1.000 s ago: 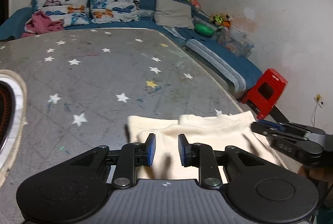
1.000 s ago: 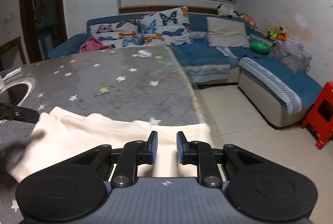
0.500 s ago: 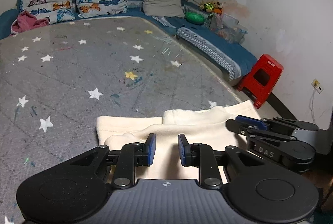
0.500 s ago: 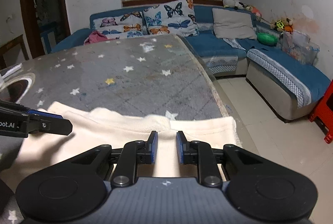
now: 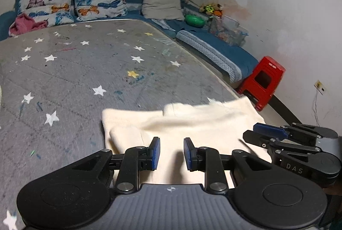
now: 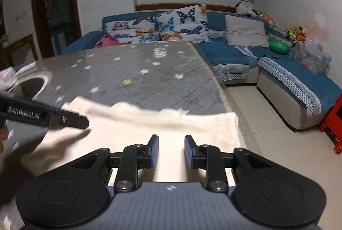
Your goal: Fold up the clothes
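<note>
Since a second ago both grippers have drawn back a little along the cream garment (image 5: 192, 129), so more of the cloth shows ahead of them. The left gripper (image 5: 170, 153) stands with its jaws narrowly apart over the near part of the garment, nothing pinched between the blue pads. The right gripper (image 6: 171, 150) has just been opening its jaws; they are now a narrow gap apart above the cloth, with no fold caught between them. In the left wrist view the right gripper (image 5: 263, 133) now reaches in from the right edge over the garment's right end.

The garment lies folded and flat at the near right corner of the grey star-patterned worktop (image 5: 85, 71), its right edge at the worktop's edge. At the far left a pink cloth (image 5: 25, 24) lies on the blue sofa (image 6: 230, 52), beside butterfly cushions (image 5: 98, 1). Further right sit a grey cushion (image 5: 162, 4), a green bowl (image 5: 194, 20) and a red stool (image 5: 264, 80) on the floor. Nothing blocks the garment.
</note>
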### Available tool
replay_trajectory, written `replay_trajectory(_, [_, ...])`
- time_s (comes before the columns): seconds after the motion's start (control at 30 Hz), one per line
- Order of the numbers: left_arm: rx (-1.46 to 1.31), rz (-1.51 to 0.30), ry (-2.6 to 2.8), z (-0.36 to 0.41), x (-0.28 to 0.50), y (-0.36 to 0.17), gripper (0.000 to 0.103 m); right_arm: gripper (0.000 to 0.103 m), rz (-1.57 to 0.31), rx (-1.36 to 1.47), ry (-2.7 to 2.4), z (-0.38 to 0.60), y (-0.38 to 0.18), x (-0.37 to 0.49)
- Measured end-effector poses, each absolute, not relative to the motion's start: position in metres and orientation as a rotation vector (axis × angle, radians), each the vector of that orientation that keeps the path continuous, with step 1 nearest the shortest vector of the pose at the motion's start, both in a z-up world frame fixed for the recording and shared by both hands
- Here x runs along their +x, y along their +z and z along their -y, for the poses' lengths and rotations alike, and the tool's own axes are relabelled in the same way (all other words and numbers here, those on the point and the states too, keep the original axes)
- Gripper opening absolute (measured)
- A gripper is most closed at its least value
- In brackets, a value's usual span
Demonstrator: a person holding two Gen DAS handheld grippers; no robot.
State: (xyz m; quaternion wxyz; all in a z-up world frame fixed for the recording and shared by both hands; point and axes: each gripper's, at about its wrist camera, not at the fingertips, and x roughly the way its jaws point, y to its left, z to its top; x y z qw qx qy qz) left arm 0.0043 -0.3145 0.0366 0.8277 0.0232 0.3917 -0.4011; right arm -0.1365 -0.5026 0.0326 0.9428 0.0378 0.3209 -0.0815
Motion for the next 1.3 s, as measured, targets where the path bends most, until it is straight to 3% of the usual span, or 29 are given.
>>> replay_trajectory(0.9, [0.035, -0.781, -0.834, 0.266, -0.045, 0.03, 0.027, 0.027, -0.618, 0.125, -0.255, 0.498, 0.023, -0.204])
replay_trajectory(0.97, [0.029, -0.766, -0.83, 0.262, -0.048, 0.033, 0.027, 0.028, -0.608, 0.117, -0.248, 0.495, 0.027, -0.205])
replay_trajectory(1.03, [0.023, -0.776, -0.82, 0.26, -0.046, 0.03, 0.027, 0.037, -0.603, 0.104, -0.244, 0.492, 0.028, -0.204])
replay_trajectory(1.2, [0.004, -0.802, -0.795, 0.256, -0.042, 0.025, 0.031, 0.039, -0.623, 0.101, -0.25, 0.489, 0.023, -0.199])
replay_trajectory(1.3, [0.006, -0.802, -0.785, 0.254, -0.044, 0.029, 0.032, 0.049, -0.626, 0.104, -0.253, 0.487, 0.024, -0.198])
